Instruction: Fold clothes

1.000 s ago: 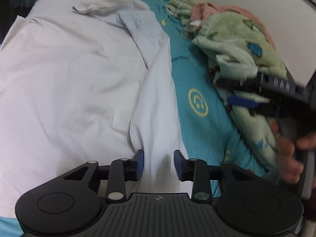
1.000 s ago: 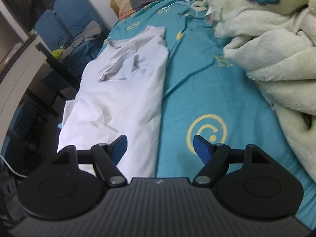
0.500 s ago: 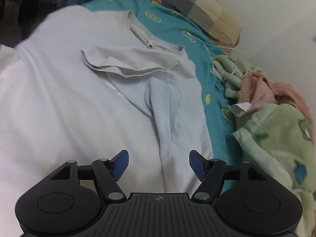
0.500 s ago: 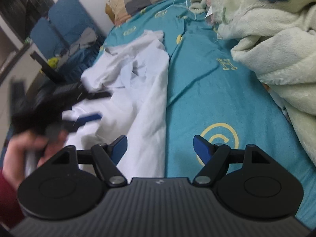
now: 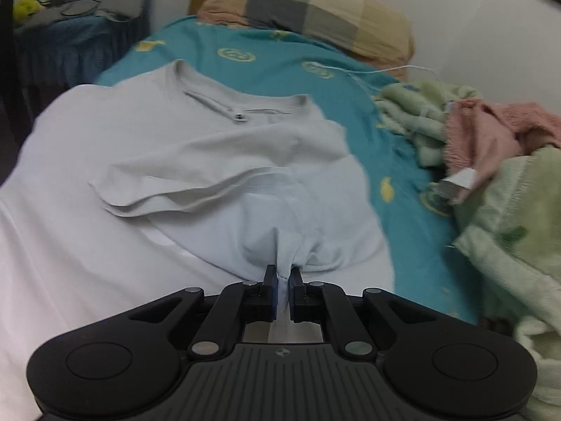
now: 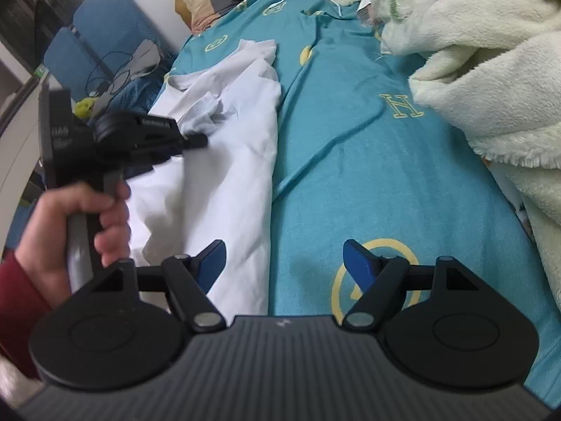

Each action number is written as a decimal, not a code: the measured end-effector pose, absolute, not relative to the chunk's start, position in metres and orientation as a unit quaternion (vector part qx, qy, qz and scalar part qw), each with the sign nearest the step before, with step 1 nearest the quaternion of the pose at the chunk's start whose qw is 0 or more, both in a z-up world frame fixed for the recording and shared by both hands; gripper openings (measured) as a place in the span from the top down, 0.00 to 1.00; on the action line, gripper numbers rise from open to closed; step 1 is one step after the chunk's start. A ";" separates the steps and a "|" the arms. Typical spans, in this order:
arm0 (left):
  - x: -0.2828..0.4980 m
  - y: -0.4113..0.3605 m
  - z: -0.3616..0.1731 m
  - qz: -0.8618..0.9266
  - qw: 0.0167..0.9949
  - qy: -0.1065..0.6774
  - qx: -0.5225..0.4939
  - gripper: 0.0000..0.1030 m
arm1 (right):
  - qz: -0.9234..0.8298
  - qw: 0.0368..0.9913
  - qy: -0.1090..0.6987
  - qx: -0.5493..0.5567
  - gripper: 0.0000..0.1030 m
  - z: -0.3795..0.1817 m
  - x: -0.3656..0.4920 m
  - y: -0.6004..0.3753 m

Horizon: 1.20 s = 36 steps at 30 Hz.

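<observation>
Left gripper [image 5: 281,289]: jaws pinched nearly together on a bunched fold of the shirt [image 5: 196,161], cloth showing between the blue pads. From the right wrist view the same gripper [image 6: 196,142] points across the shirt, held by the person's left hand [image 6: 80,224] wrapped round its grey handle, red sleeve [image 6: 17,301] at the wrist. White lettering on its black body, too blurred to read.

Right gripper [image 6: 283,258]: jaws spread wide, holding nothing, hovering over the shirt's right edge and the bare teal bedsheet [image 6: 350,161].

Shirt lies on the bed, white, collar [image 5: 238,108] at the far end, one sleeve folded in over the chest. Sheet print: yellow letter "H" [image 6: 401,105], round yellow logos.

Right of the shirt a strip of open sheet, then a fleece blanket [image 6: 484,56], green and cream. Far end: checked pillow [image 5: 308,10] against the wall. Left of the bed, blue chairs [image 6: 105,35] with cables on them.
</observation>
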<state>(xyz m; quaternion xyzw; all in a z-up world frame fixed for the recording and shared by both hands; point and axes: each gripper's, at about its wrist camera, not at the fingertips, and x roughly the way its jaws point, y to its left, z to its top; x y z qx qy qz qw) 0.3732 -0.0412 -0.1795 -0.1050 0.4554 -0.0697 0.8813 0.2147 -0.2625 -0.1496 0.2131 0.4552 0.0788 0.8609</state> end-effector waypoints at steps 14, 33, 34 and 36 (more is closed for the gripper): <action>0.356 0.040 -0.178 -0.092 0.883 0.413 -0.203 0.44 | 0.079 0.866 0.452 0.197 0.27 -0.142 0.205 -0.252; 0.461 0.059 -0.168 -0.078 0.919 0.353 -0.158 0.96 | 0.082 0.840 0.502 0.187 0.27 -0.173 0.225 -0.230; 0.470 0.054 -0.156 -0.076 0.924 0.345 -0.146 0.96 | 0.086 0.840 0.504 0.183 0.27 -0.174 0.224 -0.226; 0.491 0.047 -0.139 -0.058 0.932 0.336 -0.124 0.96 | 0.092 0.838 0.509 0.172 0.27 -0.177 0.223 -0.219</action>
